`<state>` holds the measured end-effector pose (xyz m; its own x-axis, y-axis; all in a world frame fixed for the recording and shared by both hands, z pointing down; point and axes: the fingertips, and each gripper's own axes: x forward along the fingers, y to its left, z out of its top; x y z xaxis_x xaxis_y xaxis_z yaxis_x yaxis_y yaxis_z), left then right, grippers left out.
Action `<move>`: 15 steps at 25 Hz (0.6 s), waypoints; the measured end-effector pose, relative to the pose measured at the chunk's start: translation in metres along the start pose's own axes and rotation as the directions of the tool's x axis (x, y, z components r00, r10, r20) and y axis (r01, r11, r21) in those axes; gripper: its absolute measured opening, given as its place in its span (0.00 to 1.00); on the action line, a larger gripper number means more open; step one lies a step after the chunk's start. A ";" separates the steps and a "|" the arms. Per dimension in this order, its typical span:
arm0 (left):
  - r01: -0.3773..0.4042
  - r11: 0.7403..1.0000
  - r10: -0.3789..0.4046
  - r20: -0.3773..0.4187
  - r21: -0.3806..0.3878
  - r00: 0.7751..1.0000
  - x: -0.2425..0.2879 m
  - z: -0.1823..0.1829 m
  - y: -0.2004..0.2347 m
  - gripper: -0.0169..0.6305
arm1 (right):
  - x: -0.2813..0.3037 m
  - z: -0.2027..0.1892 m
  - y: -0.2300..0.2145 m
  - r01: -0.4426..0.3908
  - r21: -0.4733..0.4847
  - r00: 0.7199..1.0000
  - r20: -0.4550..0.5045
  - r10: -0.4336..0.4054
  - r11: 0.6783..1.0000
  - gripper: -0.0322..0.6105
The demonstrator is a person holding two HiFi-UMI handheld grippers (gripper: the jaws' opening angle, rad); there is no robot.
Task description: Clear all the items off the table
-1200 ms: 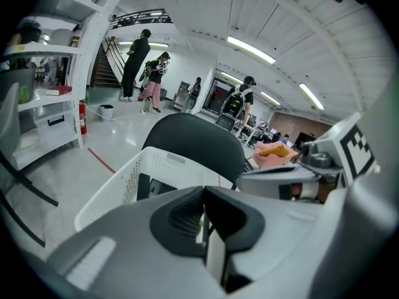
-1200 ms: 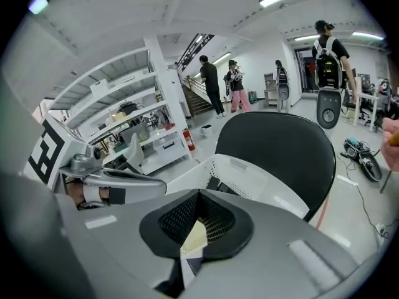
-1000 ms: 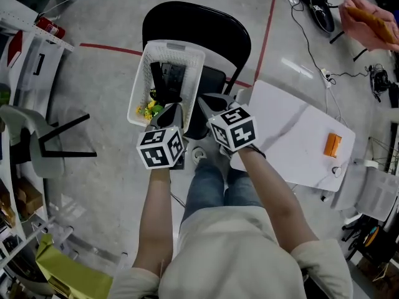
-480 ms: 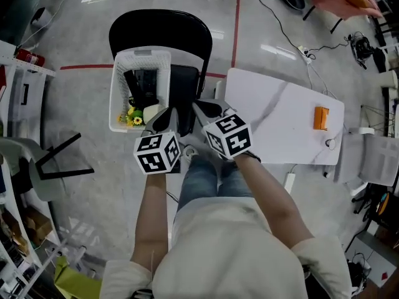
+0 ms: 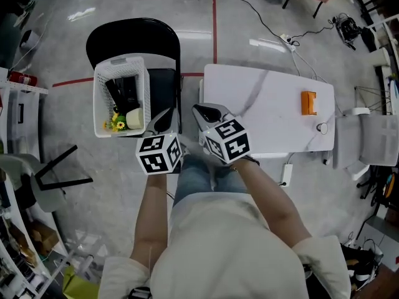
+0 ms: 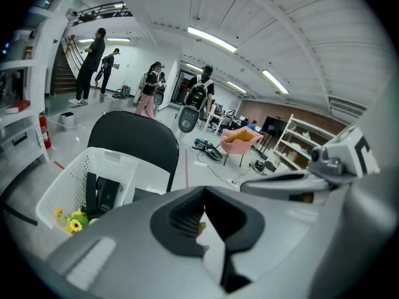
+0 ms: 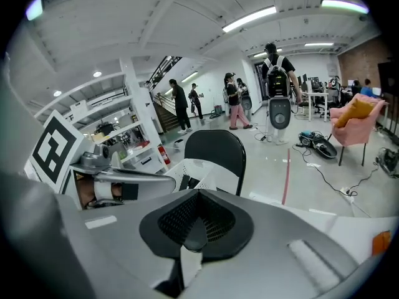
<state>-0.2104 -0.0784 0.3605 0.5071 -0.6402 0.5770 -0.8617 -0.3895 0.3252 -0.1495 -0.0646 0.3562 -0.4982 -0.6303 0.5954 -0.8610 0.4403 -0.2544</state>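
Table [image 5: 274, 120] edge lies just beside right gripper [image 5: 206, 111].

No words, numbers or brand names can be read anywhere. The cube [image 5: 159, 154] on the left gripper [image 5: 163, 118] and its twin on the right gripper [image 5: 202, 111] carry only black-and-white square patterns, not letters or digits.

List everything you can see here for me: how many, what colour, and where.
table: one, white, right of the chair
orange object: one, orange, toward the table's right end
chair: one, black, left of the table
basket: one, white, on the chair seat
black items: two seen, black, in the basket
flowers: one bunch, yellow, in the basket
floor tape: lines, red, on the floor
left gripper: one, grey, shut, empty
right gripper: one, grey, shut, empty
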 end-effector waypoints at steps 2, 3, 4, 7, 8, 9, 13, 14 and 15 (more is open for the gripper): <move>0.004 1.000 -0.004 -0.003 0.000 1.000 0.001 -0.002 -0.013 0.04 | -0.013 -0.007 -0.006 0.004 0.007 1.000 0.006 -0.004 1.000 0.05; 0.004 1.000 -0.004 -0.008 0.008 1.000 0.001 -0.002 -0.020 0.04 | -0.019 -0.010 -0.009 0.008 0.010 1.000 0.009 -0.008 1.000 0.05; 0.005 1.000 -0.005 -0.012 0.020 1.000 0.001 -0.003 -0.026 0.04 | -0.025 -0.013 -0.013 0.013 0.014 1.000 0.013 -0.013 1.000 0.05; 0.014 0.998 -0.013 -0.023 0.059 1.000 0.000 -0.004 -0.046 0.04 | -0.041 -0.017 -0.022 0.031 0.028 0.999 0.034 -0.032 0.999 0.05; 0.019 0.997 -0.017 -0.025 0.072 1.000 0.000 -0.005 -0.054 0.04 | -0.047 -0.019 -0.025 0.037 0.035 0.998 0.043 -0.038 0.999 0.05; 0.026 0.996 -0.024 -0.028 0.083 0.999 -0.001 -0.007 -0.062 0.04 | -0.054 -0.020 -0.029 0.042 0.041 0.998 0.052 -0.044 0.998 0.05; 0.073 0.989 -0.068 -0.042 0.130 0.997 0.001 -0.014 -0.102 0.04 | -0.083 -0.032 -0.045 0.074 0.074 0.993 0.084 -0.080 0.995 0.05; 0.087 0.986 -0.081 -0.048 0.143 0.996 0.002 -0.017 -0.113 0.04 | -0.092 -0.036 -0.050 0.084 0.085 0.992 0.091 -0.091 0.993 0.05; 0.102 0.983 -0.095 -0.054 0.153 0.994 0.004 -0.020 -0.125 0.04 | -0.102 -0.041 -0.055 0.094 0.095 0.990 0.097 -0.103 0.991 0.05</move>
<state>-0.1009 -0.0183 0.3371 0.5850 -0.5636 0.5832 -0.7926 -0.5497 0.2638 -0.0471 0.0013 0.3409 -0.4142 -0.7312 0.5420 -0.9098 0.3162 -0.2687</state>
